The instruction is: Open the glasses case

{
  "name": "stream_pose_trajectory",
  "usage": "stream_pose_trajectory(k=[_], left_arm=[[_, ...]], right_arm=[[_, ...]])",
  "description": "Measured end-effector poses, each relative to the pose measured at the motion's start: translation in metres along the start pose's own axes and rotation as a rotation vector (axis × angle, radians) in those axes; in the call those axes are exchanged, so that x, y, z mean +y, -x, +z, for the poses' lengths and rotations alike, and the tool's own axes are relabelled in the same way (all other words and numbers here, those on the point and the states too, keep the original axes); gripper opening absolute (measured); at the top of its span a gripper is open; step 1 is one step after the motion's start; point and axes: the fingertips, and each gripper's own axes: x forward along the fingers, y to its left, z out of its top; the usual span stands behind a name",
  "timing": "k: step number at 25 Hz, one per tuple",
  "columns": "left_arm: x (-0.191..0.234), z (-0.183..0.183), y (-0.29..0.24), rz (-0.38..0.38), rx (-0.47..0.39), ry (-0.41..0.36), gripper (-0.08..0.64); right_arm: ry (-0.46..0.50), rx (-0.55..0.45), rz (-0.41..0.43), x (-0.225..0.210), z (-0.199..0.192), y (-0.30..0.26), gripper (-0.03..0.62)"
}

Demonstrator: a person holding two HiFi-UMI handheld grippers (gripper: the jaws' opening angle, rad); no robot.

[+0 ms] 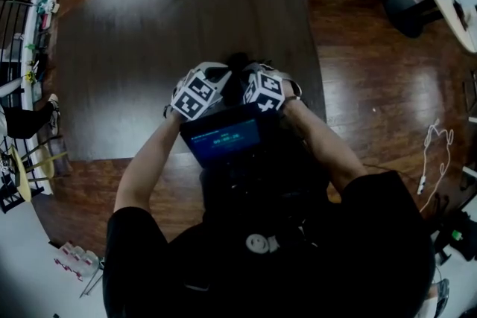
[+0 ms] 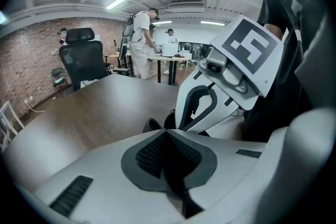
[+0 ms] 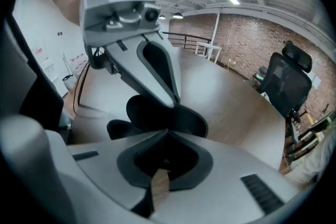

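The glasses case (image 3: 149, 115), a dark, rounded, smooth-looking shell, is seen lying on the worktop (image 1: 149, 26) near its front edge, just beyond the tips of both tools; whether its lid is open cannot be told. The left tool (image 2: 167, 132) and the right tool (image 3: 167, 135) are each fully closed, tips together, with nothing seen gripped. With the jaws closed, no lid edge can be caught. A push on the smooth shell is judged likely to slide the case away, and the crowded tools may collide.
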Motion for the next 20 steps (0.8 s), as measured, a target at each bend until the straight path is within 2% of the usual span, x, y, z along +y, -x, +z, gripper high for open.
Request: stream_pose_trajectory(k=[3, 5, 7, 9, 14, 18, 20], left_arm=[[-0.012, -0.008, -0.011, -0.051, 0.047, -0.056, 0.000], [-0.010, -0.022, -0.021, -0.044, 0.126, -0.120, 0.000], [0.001, -0.041, -0.030, -0.024, 0.218, -0.158, 0.000], [0.008, -0.062, -0.036, -0.037, 0.275, -0.166, 0.000], [0.002, -0.072, -0.042, -0.044, 0.258, -0.116, 0.000], [-0.001, -0.068, -0.041, -0.061, 0.212, -0.025, 0.000], [0.000, -0.067, -0.041, -0.061, 0.202, 0.001, 0.000]], right_arm=[[0.039, 0.100, 0.015, 0.010, -0.019, -0.015, 0.005], [0.091, 0.155, 0.036, 0.015, -0.034, -0.021, 0.005], [0.106, 0.151, 0.051, 0.014, -0.041, -0.022, 0.006], [0.106, 0.137, 0.054, 0.009, -0.041, -0.023, 0.006], [0.074, 0.119, 0.083, 0.000, -0.042, -0.024, 0.008], [0.159, 0.131, 0.060, -0.007, -0.045, -0.028, 0.008], [0.159, 0.135, 0.063, -0.010, -0.044, -0.028, 0.008]])
